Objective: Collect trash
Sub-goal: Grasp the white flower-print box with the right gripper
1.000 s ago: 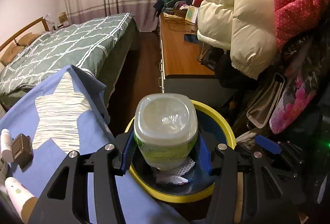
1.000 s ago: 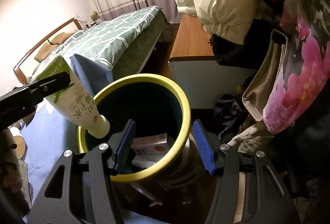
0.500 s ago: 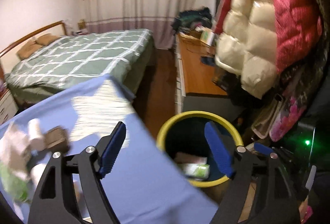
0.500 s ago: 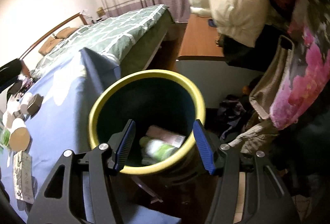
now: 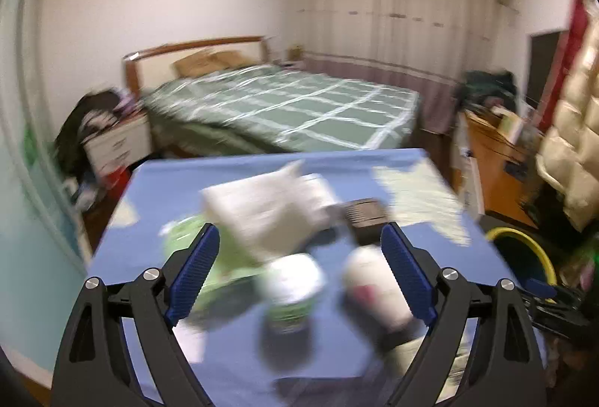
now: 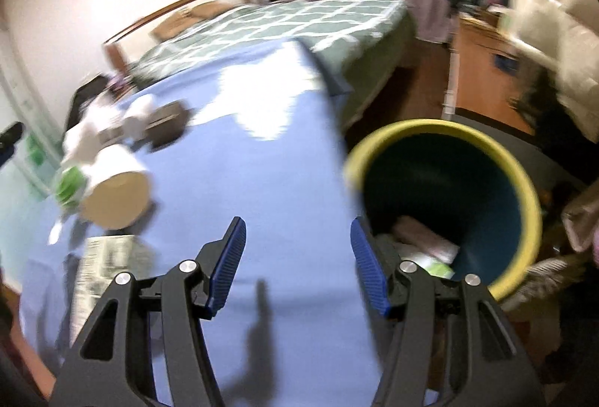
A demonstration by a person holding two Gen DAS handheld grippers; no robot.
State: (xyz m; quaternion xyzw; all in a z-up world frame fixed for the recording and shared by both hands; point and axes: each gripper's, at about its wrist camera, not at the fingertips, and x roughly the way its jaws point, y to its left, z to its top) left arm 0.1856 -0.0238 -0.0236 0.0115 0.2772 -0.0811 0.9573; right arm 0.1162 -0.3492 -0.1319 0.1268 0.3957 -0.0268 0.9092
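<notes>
Both views are blurred by motion. My left gripper [image 5: 299, 268] is open and empty above a cluster of trash on the blue tablecloth [image 5: 232, 175]: a crumpled white paper [image 5: 269, 204], a green-and-white cup [image 5: 294, 289], a paper cup [image 5: 374, 279] on its side and green packaging [image 5: 187, 249]. The yellow-rimmed bin [image 6: 445, 201] stands beside the table at the right, with a bottle and a carton lying in it. My right gripper [image 6: 297, 261] is open and empty over the table edge next to the bin. The paper cup [image 6: 112, 190] lies far to its left.
A dark small box [image 5: 365, 214] sits behind the trash. A printed leaflet [image 6: 105, 257] lies on the cloth [image 6: 262, 182] at the left. A bed [image 5: 299, 107] stands beyond the table, a wooden desk [image 5: 490, 160] and hanging coats [image 5: 572, 130] at the right.
My left gripper let the green bottle drop into the bin, opened, and swung left over the table trash. My right gripper swung left from the bin toward the table.
</notes>
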